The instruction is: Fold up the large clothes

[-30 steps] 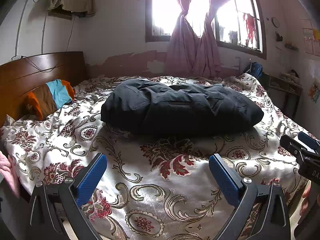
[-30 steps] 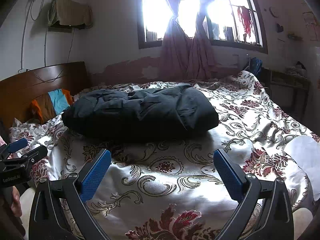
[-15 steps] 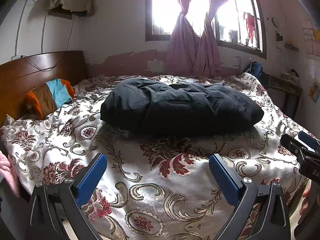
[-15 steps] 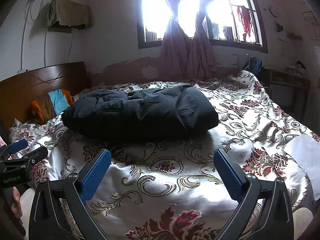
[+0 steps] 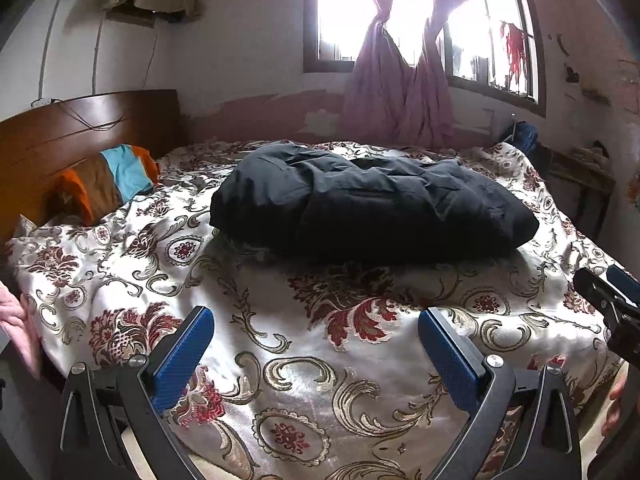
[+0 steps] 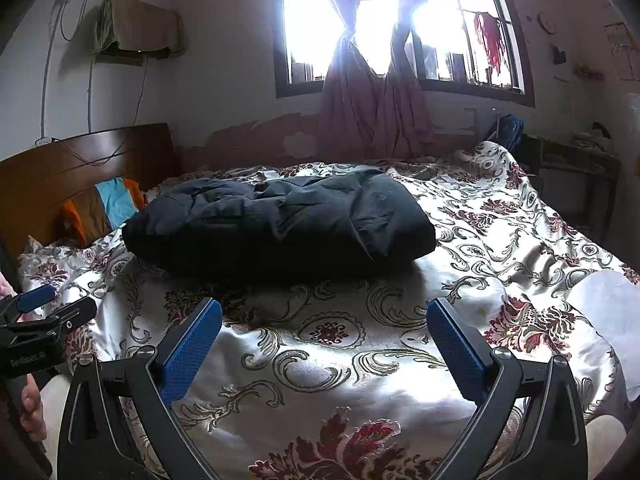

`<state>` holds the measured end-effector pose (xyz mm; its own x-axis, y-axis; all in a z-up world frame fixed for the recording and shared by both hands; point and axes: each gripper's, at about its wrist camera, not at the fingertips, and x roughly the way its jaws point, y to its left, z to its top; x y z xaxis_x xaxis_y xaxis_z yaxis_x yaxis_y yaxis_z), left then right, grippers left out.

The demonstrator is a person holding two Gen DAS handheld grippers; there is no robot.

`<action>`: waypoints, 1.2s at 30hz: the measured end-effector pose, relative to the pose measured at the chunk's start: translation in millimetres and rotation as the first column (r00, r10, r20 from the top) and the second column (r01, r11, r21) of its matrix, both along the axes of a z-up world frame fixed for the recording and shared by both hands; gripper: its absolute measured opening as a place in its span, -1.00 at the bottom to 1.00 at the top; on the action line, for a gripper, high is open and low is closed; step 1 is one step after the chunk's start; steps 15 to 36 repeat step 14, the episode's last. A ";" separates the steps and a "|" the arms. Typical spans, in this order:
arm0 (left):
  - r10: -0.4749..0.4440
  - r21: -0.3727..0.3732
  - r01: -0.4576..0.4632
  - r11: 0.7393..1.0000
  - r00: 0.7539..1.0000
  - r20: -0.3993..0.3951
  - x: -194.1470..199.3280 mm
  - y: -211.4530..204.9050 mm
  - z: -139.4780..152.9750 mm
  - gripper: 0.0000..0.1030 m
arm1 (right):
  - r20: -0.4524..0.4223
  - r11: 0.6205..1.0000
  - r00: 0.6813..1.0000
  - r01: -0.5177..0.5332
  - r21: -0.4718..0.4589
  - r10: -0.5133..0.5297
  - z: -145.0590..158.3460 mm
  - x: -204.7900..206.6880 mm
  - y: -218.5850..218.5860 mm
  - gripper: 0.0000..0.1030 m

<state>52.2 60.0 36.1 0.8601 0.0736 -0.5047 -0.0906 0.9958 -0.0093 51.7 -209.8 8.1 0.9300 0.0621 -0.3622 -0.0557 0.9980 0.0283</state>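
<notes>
A large black padded garment [image 5: 372, 208] lies folded into a thick bundle in the middle of the bed [image 5: 320, 360], on a floral satin cover. The right wrist view shows the same bundle [image 6: 280, 228] left of centre. My left gripper [image 5: 316, 344] hangs open over the near part of the bed, well short of the garment, with nothing between its blue pads. My right gripper [image 6: 324, 340] is open too, empty, at a similar distance. Each gripper shows at the edge of the other's view: the right gripper [image 5: 608, 296] and the left gripper [image 6: 44, 312].
A wooden headboard [image 5: 80, 140] and an orange, brown and blue pillow [image 5: 108, 180] are at the left. A window with tied pink curtains [image 5: 396, 80] is behind the bed. A dark side table [image 6: 576, 172] stands at the far right. A hand [image 5: 16, 328] shows at the left edge.
Both views have barely shifted; the garment and both open grippers stay as they were.
</notes>
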 end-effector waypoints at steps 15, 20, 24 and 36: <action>-0.014 0.008 0.014 1.000 1.000 -0.007 2.6 -0.2 -2.1 0.99 | -0.003 1.000 1.000 0.001 0.001 -0.001 -0.5 0.0 -0.4 0.95; -0.014 0.008 0.014 1.000 1.000 -0.007 2.6 -0.2 -2.1 0.99 | -0.003 1.000 1.000 0.001 0.001 -0.001 -0.5 0.0 -0.4 0.95; -0.014 0.008 0.014 1.000 1.000 -0.007 2.6 -0.2 -2.1 0.99 | -0.003 1.000 1.000 0.001 0.001 -0.001 -0.5 0.0 -0.4 0.95; -0.014 0.008 0.014 1.000 1.000 -0.007 2.6 -0.2 -2.1 0.99 | -0.003 1.000 1.000 0.001 0.001 -0.001 -0.5 0.0 -0.4 0.95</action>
